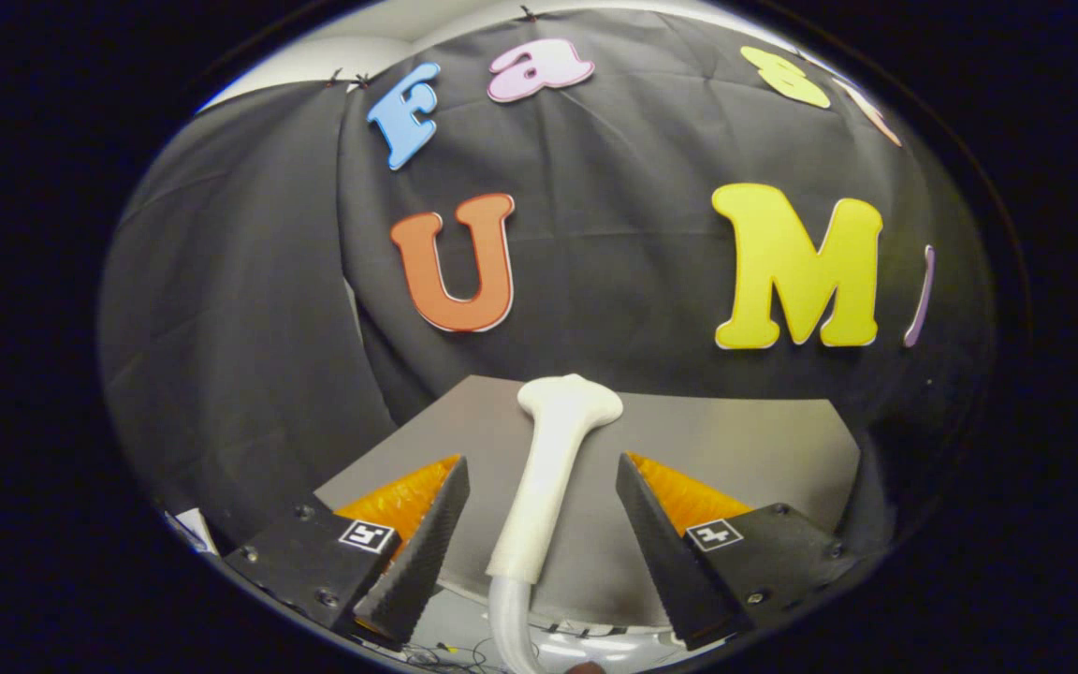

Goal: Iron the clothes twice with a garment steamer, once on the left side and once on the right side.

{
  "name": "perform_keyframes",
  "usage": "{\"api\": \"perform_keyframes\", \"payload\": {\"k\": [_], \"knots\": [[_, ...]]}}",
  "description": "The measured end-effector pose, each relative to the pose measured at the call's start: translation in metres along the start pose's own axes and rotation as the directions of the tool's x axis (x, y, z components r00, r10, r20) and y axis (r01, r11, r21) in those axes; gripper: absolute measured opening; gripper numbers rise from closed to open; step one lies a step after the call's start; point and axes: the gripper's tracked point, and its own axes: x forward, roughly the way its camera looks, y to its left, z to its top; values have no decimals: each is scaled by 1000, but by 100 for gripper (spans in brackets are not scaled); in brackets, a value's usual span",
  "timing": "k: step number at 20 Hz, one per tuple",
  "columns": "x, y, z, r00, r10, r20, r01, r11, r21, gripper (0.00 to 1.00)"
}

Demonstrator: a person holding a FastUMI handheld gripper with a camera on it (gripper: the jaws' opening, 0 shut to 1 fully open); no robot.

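Gripper view: steamer (553, 468) upright between fingers (427, 543).
Gripper (539, 552): spread, not touching.
Tip: center on handle, squeeze evenly.

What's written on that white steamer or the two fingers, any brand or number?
No readable text.
Steamer: no print visible.
Fingers: each bears a square marker, a pattern, not words.
The gripper is open, its fingers either side of the steamer.
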Motion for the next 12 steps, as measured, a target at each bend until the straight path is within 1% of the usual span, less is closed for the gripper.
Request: {"api": "perform_keyframes", "payload": {"k": [2, 4, 7, 9, 10, 12], "knots": [[25, -2, -11, 997, -31, -65, 32, 999, 11, 92], [43, -1, -18, 992, -46, -115, 46, 999, -1, 91], [59, -2, -23, 985, -86, -152, 82, 996, -32, 87], [65, -4, -28, 976, -112, -185, 104, 993, -50, 83], [67, -6, -31, 972, -115, -205, 107, 993, -50, 78], [69, -10, -36, 963, -128, -239, 123, 992, -36, 74]]}}
